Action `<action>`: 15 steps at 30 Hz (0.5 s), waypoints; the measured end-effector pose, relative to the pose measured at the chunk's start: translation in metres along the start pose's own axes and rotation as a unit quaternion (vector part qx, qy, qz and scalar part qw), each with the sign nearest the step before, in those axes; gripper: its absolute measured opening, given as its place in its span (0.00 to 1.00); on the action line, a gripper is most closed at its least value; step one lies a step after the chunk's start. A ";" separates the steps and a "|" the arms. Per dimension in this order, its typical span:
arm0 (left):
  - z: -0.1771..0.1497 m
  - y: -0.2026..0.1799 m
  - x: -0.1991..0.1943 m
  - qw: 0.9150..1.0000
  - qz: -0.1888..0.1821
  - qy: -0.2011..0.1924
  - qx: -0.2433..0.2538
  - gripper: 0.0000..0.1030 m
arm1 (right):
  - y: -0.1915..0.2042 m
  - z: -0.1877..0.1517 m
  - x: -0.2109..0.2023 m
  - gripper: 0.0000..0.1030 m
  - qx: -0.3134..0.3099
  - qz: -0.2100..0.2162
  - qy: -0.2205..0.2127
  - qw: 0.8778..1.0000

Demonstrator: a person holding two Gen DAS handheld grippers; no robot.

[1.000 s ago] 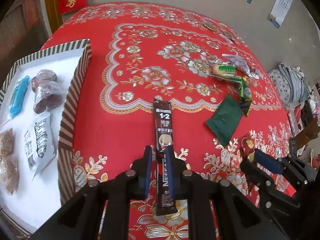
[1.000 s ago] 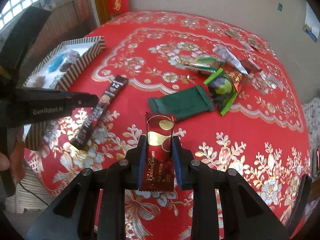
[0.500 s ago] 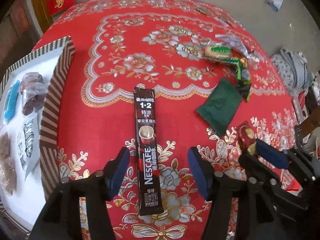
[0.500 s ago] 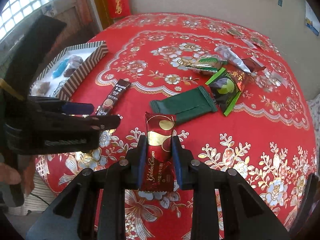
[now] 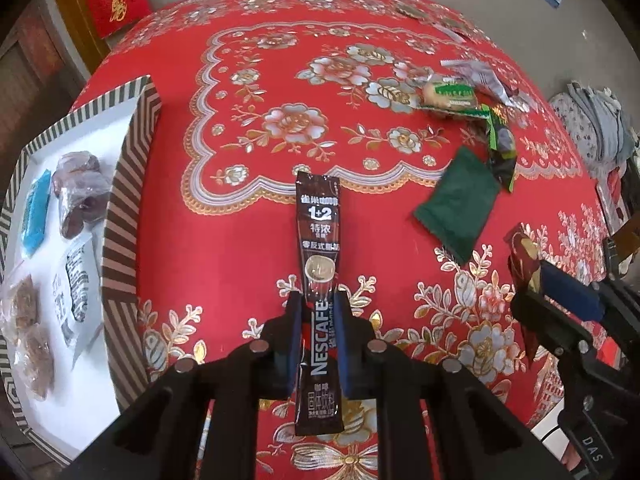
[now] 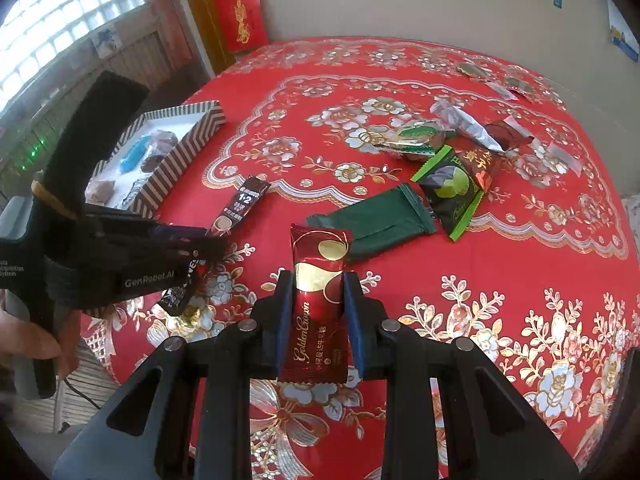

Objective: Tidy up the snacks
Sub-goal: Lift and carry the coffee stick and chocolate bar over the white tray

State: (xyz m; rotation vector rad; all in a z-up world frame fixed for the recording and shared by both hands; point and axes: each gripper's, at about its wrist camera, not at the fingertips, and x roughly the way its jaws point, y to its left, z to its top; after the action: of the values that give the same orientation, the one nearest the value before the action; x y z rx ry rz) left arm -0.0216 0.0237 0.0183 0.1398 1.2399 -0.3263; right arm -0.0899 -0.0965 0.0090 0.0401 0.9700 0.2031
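My left gripper (image 5: pixel 318 304) is shut on a long brown Nescafe coffee stick (image 5: pixel 319 240), pinching its lower half near the front of the red table. The same stick (image 6: pixel 244 204) shows in the right wrist view, with the left gripper (image 6: pixel 200 248) on it. My right gripper (image 6: pixel 318 284) is shut on a red Golden Crown candy packet (image 6: pixel 318 300), which stands upright between the blue pads. That red packet (image 5: pixel 524 256) also appears at the right in the left wrist view. A striped box (image 5: pixel 124 216) with several snacks inside sits at the left.
A dark green packet (image 6: pixel 380 220), a green-edged packet (image 6: pixel 452 188), a biscuit packet (image 6: pixel 416 140) and silver wrappers (image 6: pixel 464 124) lie across the red flowered tablecloth (image 6: pixel 520 280). A hand (image 6: pixel 24 344) holds the left gripper at the table's left edge. A wall stands behind.
The left gripper opened wide, leaving the coffee stick flat on the cloth, then closed on it again. The right gripper kept its hold on the red packet.
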 end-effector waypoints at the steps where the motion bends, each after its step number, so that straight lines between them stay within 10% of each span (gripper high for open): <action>1: -0.001 -0.001 -0.001 1.000 0.000 0.000 0.003 0.17 | 0.001 0.000 0.000 0.23 -0.001 0.001 0.000 1.000; 15: -0.009 0.024 -0.037 0.997 0.024 -0.070 -0.009 0.17 | 0.039 0.016 0.003 0.23 -0.033 0.010 -0.008 0.999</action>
State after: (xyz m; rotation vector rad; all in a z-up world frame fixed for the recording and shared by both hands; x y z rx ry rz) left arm -0.0325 0.0548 0.0482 0.1285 1.0985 -0.2774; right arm -0.0811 -0.0573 0.0209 -0.0097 0.9466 0.2534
